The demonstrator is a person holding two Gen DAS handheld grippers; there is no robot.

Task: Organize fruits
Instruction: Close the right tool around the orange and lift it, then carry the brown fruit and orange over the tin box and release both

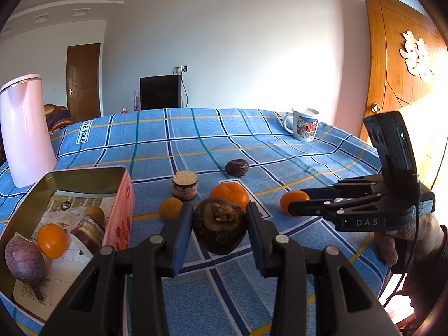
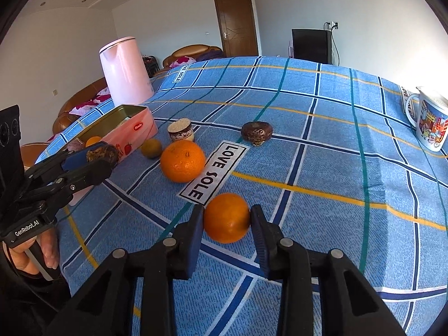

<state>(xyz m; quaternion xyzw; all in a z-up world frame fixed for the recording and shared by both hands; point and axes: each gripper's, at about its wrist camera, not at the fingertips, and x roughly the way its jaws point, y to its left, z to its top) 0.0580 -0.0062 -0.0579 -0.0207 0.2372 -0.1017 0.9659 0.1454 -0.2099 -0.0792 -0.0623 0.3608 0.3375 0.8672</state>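
My left gripper (image 1: 219, 228) is shut on a dark brown wrinkled fruit (image 1: 219, 225) and holds it above the cloth, right of the pink tin box (image 1: 120, 196). The box holds a purple fruit (image 1: 24, 257), a small orange (image 1: 52, 240), a layered cake piece (image 1: 88, 231) and a brownish fruit (image 1: 95, 215). My right gripper (image 2: 226, 219) closes around a small orange (image 2: 226, 217) that rests on the cloth; its pads touch both sides. A big orange (image 2: 182, 161), a yellowish fruit (image 2: 151, 147), a round layered cake (image 2: 180, 130) and another dark fruit (image 2: 256, 132) lie beyond.
A pink kettle (image 2: 124, 71) stands at the far left behind the box. A printed mug (image 2: 428, 120) stands at the far right. The table has a blue checked cloth (image 2: 308, 112) with a "LOVE SOLE" label (image 2: 214, 172). A wooden door (image 1: 400, 70) is on the right.
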